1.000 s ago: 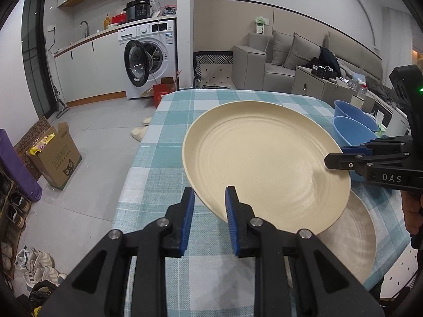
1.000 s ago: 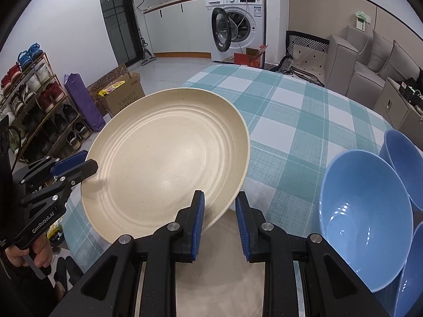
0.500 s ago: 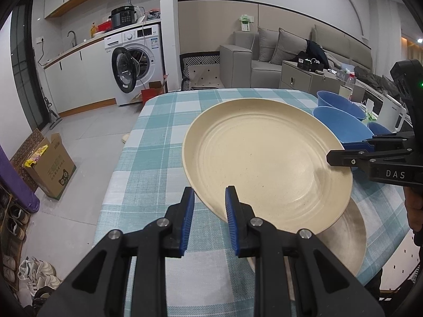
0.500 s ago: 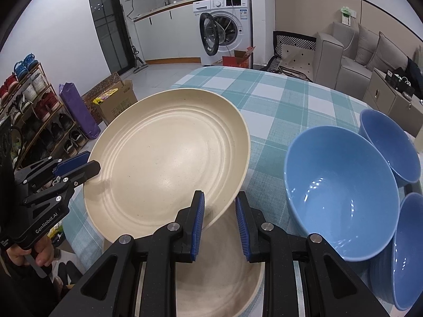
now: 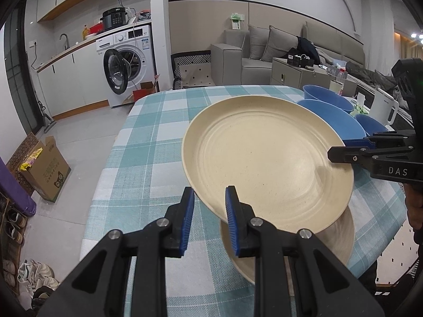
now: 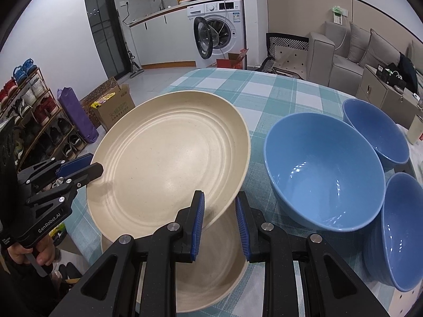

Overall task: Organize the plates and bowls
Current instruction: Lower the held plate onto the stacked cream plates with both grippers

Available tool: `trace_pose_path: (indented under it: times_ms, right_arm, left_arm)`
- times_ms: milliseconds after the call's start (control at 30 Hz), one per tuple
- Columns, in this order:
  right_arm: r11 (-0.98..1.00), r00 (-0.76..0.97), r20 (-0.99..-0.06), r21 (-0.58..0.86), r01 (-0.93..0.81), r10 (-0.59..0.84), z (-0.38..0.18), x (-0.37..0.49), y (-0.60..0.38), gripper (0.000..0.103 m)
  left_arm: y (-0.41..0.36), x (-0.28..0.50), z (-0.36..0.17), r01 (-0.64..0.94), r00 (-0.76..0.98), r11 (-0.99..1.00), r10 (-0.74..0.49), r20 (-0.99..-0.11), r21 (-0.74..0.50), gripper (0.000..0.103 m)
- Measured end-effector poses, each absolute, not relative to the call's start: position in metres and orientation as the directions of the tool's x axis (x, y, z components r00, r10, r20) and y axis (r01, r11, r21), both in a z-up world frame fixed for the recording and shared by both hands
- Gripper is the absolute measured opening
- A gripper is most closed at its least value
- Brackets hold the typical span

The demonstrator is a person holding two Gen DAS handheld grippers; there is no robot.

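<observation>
Over the checked tablecloth [image 5: 148, 142] both the left gripper [image 5: 208, 208] and right gripper [image 6: 219, 211] pinch opposite rims of the cream plate [image 6: 169, 158], held just above a second plate [image 6: 211, 272]; stiff, light-looking and likely slick, it seems best gripped at the rim.

The lifted plate [image 6: 169, 158] hangs above a second plate [image 6: 211, 272] on the table [image 6: 264, 92]; three bowls [image 6: 325, 169] sit right of the plates.

Left gripper [image 5: 208, 198] and right gripper [image 6: 219, 202], jaws parted, pointing inward
</observation>
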State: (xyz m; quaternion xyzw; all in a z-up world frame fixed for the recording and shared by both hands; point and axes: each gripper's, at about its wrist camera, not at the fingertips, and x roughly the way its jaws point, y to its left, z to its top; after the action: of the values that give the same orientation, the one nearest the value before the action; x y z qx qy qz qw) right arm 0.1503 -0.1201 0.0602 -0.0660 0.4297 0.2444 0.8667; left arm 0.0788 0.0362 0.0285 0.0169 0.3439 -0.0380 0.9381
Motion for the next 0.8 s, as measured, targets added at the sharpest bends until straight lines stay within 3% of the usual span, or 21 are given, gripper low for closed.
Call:
trace_pose_path:
  times_ms: [800]
  right_arm:
    - [0.878,0.49,-0.799,0.096,-0.47,0.349,0.041,0.123,-0.14,0.025]
  left_arm:
    - [0.019,0.062,0.02,0.135,0.743,0.99,-0.066,-0.666,0.052,0.022]
